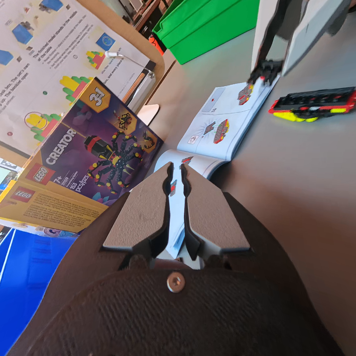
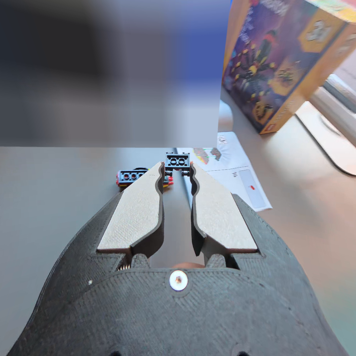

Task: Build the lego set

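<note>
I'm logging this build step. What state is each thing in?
Left gripper: nearly shut, empty, over the booklet.
Right gripper: shut on the black piece.
Booklet: open, flat on the table.
Box: upright.
Red-yellow assembly: partly built, lying on the table.

Dark ribbed gripper (image 2: 176,165) bodies — tan jaws, silver screws.

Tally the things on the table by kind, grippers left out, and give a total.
Lego box: 1
Open instruction booklet: 1
Built lego pieces: 2, the black piece held in the right gripper and the red, black and yellow piece lying on the table
Green bins: 2
Total: 6
</note>
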